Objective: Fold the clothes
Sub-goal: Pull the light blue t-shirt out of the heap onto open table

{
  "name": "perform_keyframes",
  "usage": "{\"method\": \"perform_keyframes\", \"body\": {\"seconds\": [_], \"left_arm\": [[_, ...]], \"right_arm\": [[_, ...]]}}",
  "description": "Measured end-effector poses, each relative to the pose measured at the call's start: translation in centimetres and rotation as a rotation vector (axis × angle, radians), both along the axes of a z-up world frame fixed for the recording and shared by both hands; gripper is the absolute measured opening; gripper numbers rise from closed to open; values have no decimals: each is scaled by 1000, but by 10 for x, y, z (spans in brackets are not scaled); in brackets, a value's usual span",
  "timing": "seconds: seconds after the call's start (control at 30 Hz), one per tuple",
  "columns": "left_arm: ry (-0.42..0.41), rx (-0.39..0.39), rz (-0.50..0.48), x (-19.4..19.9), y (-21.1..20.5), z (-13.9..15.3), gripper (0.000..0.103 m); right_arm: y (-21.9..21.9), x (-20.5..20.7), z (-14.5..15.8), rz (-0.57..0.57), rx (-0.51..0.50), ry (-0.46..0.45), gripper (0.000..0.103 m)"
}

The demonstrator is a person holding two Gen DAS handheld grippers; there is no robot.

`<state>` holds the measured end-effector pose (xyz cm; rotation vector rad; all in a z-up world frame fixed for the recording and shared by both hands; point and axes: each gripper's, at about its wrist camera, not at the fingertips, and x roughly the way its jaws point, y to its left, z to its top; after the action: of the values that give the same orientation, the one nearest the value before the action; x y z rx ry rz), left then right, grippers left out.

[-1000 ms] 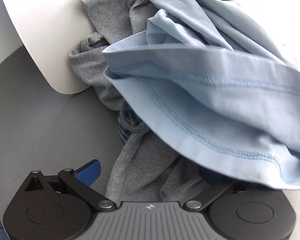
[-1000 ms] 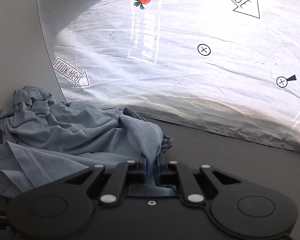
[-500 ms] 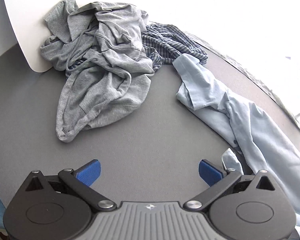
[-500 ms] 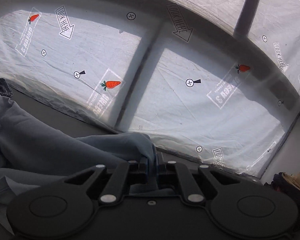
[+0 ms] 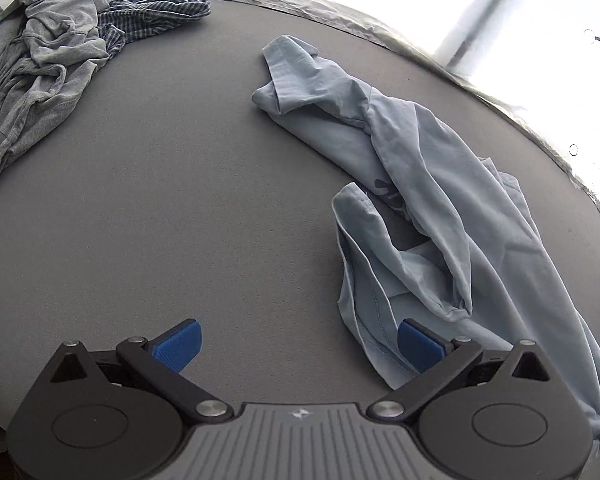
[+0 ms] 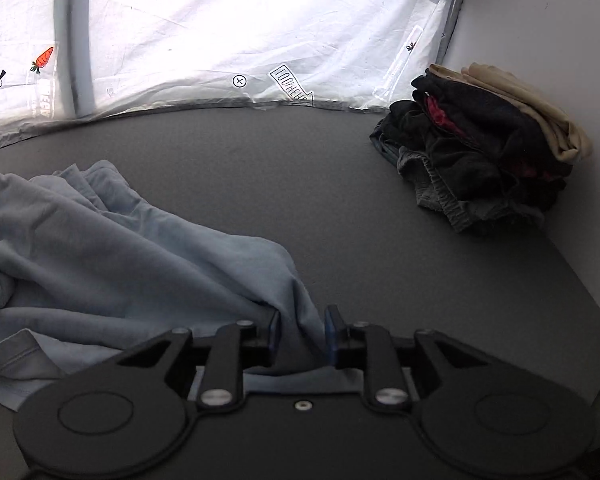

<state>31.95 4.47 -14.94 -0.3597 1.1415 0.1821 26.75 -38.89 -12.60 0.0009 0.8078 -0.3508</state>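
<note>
A light blue shirt (image 5: 432,184) lies crumpled and stretched out across the right half of the grey table (image 5: 180,200). My left gripper (image 5: 299,345) hovers over the table with its jaws wide open and nothing between them; its right blue pad (image 5: 418,345) sits at the shirt's near edge. In the right wrist view one end of the blue shirt (image 6: 120,256) runs into my right gripper (image 6: 301,330). Its jaws are opening, and a loose bunch of the cloth still sits between the parted pads.
A heap of grey clothing (image 5: 36,64) with a dark checked garment (image 5: 152,12) lies at the table's far left. A stack of dark and beige clothes (image 6: 484,148) sits at the far right by a white wall. Plastic sheeting (image 6: 228,28) printed with carrots and arrows borders the back edge.
Both grippers have swept to the right, dragging the blue shirt off the heap and out across the table. The right jaws, shut on the cloth before, have parted. The left stayed open.
</note>
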Motion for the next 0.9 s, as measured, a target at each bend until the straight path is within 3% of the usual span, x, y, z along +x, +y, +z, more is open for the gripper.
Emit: {"method": "perform_keyframes", "body": {"seconds": [0.27, 0.53, 0.7, 0.9], "left_arm": [[-6, 43, -29, 2, -42, 1, 102], [-59, 37, -27, 42, -41, 6, 102], [-98, 20, -36, 82, -32, 2, 99], [-91, 8, -60, 136, -30, -9, 95]], "right_arm": [[-32, -2, 7, -47, -1, -80, 39], [-26, 44, -6, -3, 44, -80, 58], [-2, 95, -20, 93, 69, -72, 58], [38, 157, -42, 309, 119, -1, 58]]}}
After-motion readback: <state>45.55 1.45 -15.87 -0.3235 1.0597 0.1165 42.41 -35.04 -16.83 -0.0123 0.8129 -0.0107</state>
